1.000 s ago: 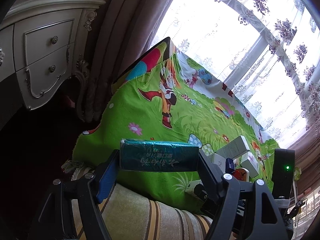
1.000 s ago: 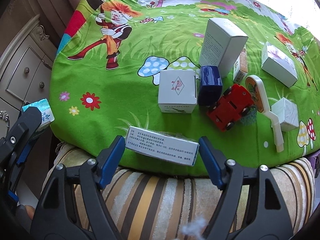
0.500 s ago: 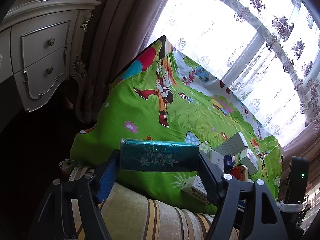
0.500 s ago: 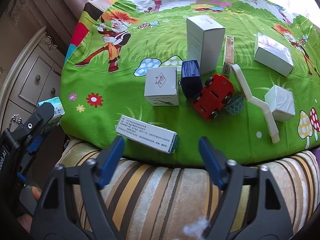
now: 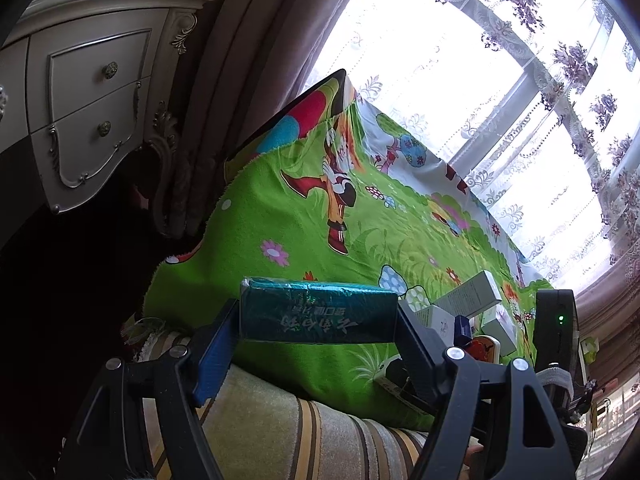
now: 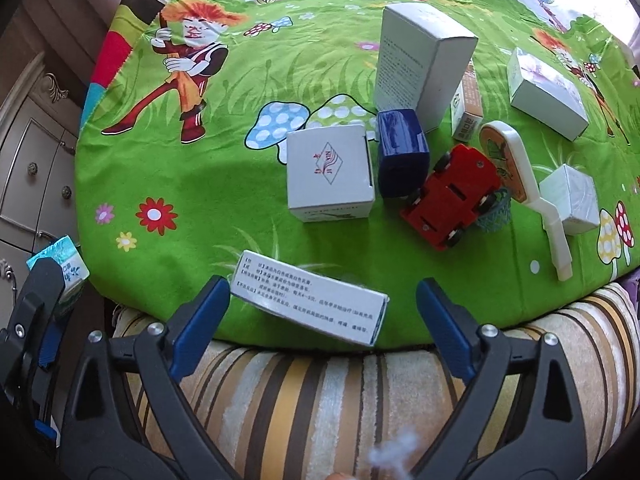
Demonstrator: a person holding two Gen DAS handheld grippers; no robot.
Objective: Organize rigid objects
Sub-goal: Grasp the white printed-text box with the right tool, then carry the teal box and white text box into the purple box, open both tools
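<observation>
My left gripper point(image 5: 318, 320) is shut on a teal foil-wrapped box point(image 5: 320, 312), held crosswise off the near left corner of the green cartoon cloth point(image 5: 304, 216). That box's end point(image 6: 66, 266) also shows at the far left of the right wrist view. My right gripper point(image 6: 320, 294) stands open over the cloth's front edge. A long white medicine box point(image 6: 310, 302) lies flat on the cloth between its fingers, with a clear gap at the right pad point(image 6: 436, 304).
Further in stand a white square box point(image 6: 330, 172), a blue box point(image 6: 400, 152), a tall white box point(image 6: 420, 68), a red toy car point(image 6: 452, 196), a white-handled paddle point(image 6: 516, 172) and two more white boxes. A striped cushion point(image 6: 320, 392) lies below; a dresser point(image 5: 92, 100) stands left.
The right jaws have spread wider and let go of the white medicine box, which now lies on the cloth. The left gripper and its teal box have stayed put.
</observation>
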